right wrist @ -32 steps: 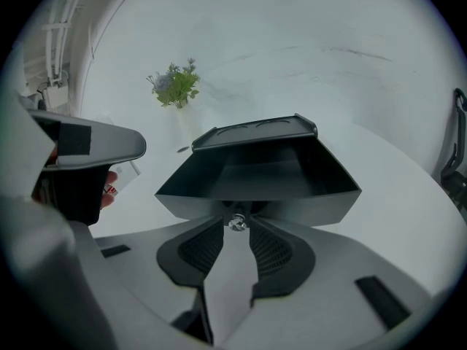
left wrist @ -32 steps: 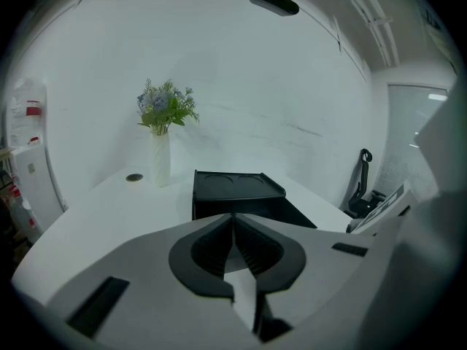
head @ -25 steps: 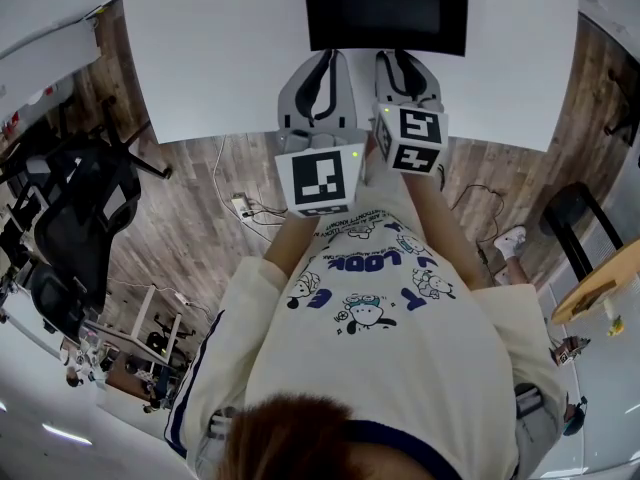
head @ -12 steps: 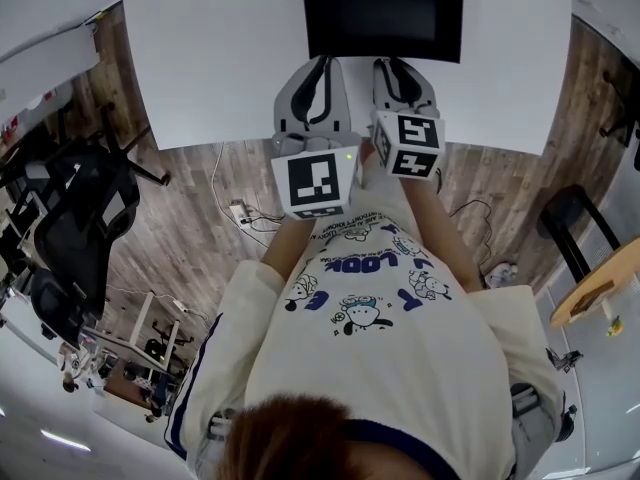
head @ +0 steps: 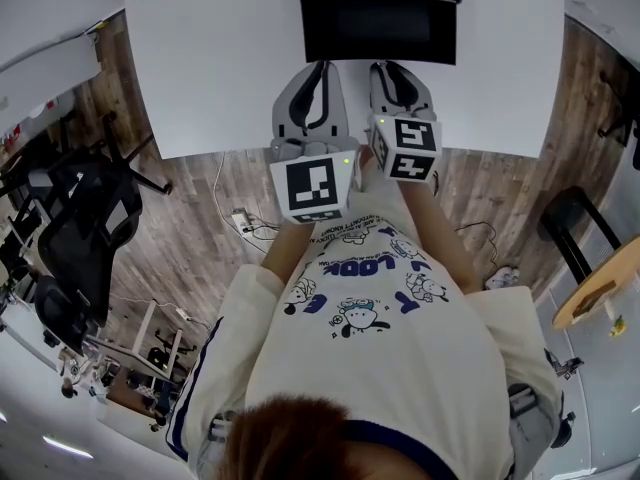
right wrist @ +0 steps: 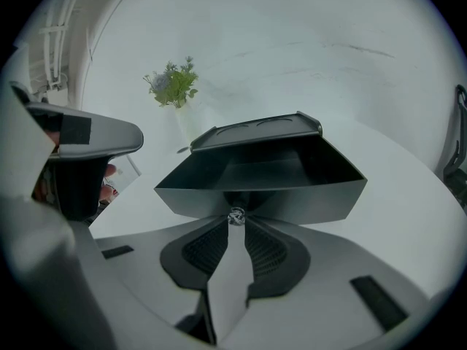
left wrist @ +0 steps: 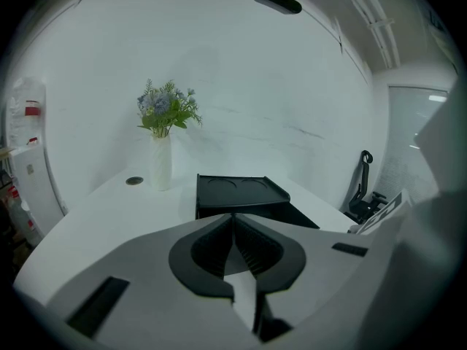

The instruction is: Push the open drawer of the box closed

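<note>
right gripper [right wrist: 236, 222]: jaws just closing in, tips pinch knob [right wrist: 236, 215] of open drawer [right wrist: 292, 189] | left gripper [left wrist: 233, 221]: jaws together, empty, box [left wrist: 237, 192] just ahead

The head view looks steeply down from above the person, with the white worktop [head: 210, 58] across the top of the frame and the black box [head: 380, 13] at upper centre, well below the lens. The left gripper view sits low over the worktop and faces the box at mid-frame from near by, with a vase of flowers [left wrist: 162, 137] at upper left. The right gripper view faces the same way from closer: the open drawer [right wrist: 263, 188] fills its middle, the knob [right wrist: 236, 216] right at the jaw tips. All three share box and worktop; both gripper views share the vase.
</note>
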